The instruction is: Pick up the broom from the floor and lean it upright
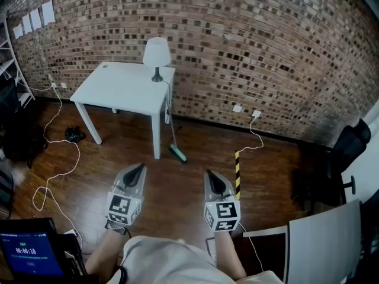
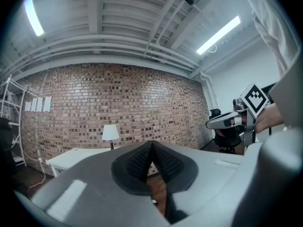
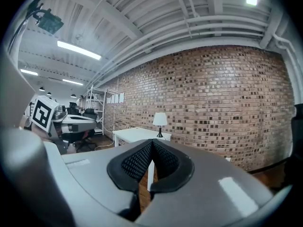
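Left tool [image 1: 141, 167], right tool [image 1: 209, 174] (both closed) face broom [image 1: 178, 153] leaning by table [image 1: 127, 87].

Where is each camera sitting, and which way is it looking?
Head view: on the person's head, looking steeply down at table, broom; shows left gripper, right gripper, shirt.
Left gripper view: rides the left gripper, faces the brick wall along its shut jaws; right gripper and a sleeve show at right.
Right gripper view: rides the right gripper, faces that wall; left gripper shows at left.
Both gripper views share the table and lamp.
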`<state>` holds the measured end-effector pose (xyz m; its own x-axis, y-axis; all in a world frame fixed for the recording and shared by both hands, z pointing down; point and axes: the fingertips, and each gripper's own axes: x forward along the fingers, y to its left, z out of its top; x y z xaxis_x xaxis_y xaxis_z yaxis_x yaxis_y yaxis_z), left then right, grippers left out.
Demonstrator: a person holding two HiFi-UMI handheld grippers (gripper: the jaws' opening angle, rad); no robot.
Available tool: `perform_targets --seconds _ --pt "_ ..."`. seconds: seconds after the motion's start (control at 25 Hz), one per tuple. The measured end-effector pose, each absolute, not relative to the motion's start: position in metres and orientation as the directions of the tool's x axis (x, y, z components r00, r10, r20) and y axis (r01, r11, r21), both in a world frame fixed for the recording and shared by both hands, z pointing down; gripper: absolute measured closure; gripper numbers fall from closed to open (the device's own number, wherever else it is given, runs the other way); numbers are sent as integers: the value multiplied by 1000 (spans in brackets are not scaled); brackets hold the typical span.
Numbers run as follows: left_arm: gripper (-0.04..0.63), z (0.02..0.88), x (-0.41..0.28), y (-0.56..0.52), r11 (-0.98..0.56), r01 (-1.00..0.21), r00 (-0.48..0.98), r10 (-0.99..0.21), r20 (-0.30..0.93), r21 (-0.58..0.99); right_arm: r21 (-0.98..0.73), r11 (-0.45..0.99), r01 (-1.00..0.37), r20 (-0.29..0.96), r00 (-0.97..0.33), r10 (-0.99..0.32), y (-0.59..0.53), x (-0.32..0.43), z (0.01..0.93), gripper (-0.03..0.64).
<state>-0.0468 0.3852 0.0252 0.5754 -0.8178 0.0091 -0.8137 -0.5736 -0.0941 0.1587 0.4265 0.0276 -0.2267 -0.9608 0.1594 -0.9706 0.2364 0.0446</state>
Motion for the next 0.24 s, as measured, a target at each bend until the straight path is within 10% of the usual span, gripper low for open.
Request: perform_targets --seconds 0.24 --pt "595 22 -56 376 -575 -812 578 -816 3 -101 41 234 -971 154 -225 -962 418 151 25 604"
